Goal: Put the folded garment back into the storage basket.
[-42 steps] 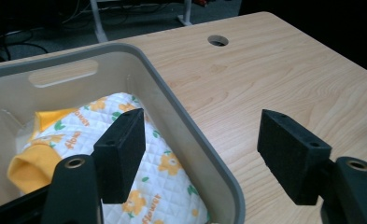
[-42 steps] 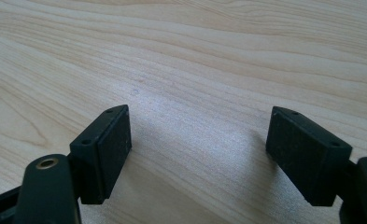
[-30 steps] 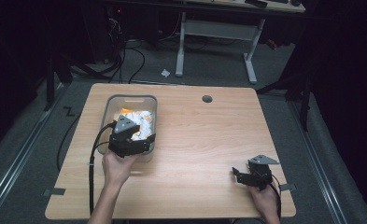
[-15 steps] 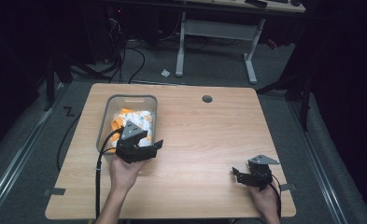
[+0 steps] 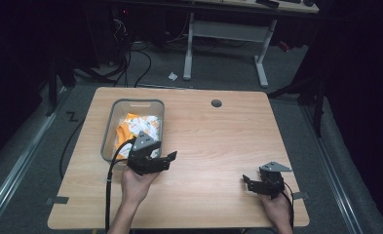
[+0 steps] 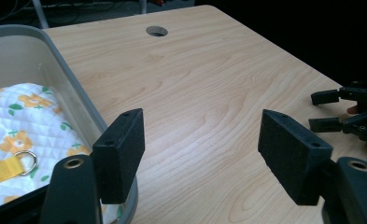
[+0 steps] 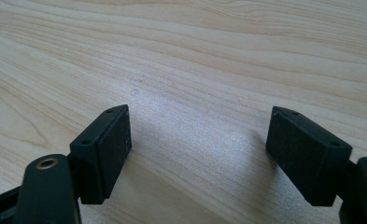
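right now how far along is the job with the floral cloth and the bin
Done: the floral cloth lies inside the grey bin. In hand: nothing; the left gripper is open and empty beside the bin's near corner, and the right gripper is open over bare table. Left: nothing loose lies on the wood to put away.

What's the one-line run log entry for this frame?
left claw: open, empty, beside bin | right claw: open, empty, over bare table | floral cloth: in bin

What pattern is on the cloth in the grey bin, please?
The cloth is white, with orange flowers and green leaves; the left gripper view shows it best.
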`<state>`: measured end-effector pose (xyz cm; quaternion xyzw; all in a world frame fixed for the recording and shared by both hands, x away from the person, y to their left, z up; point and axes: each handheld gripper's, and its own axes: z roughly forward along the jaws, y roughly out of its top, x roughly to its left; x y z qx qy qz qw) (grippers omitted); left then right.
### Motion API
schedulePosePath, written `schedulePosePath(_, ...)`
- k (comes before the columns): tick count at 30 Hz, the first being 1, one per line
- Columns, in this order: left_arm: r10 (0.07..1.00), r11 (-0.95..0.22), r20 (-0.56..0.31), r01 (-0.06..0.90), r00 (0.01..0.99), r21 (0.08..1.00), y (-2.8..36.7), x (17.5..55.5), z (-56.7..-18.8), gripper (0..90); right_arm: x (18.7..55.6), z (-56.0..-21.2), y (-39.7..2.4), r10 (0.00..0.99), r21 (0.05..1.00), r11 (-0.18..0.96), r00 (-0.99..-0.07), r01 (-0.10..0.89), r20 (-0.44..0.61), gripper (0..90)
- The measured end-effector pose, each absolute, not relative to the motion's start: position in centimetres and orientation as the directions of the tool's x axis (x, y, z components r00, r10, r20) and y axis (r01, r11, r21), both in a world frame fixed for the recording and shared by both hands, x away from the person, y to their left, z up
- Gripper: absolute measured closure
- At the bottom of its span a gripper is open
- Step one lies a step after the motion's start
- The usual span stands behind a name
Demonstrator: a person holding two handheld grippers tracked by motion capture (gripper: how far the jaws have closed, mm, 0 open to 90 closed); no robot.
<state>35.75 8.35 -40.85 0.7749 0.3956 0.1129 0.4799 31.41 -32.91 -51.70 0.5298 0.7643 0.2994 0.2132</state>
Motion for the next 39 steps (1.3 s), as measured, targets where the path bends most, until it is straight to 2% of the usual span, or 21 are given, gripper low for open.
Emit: schedulePosePath(39,0.659,-0.262,-0.275,0.557,0.699,0.788,4.5,35.2,-45.1,32.9,31.4,-51.7,-32.9,0.937,0.683,0.261,-0.348,0.682,-0.011,22.6)
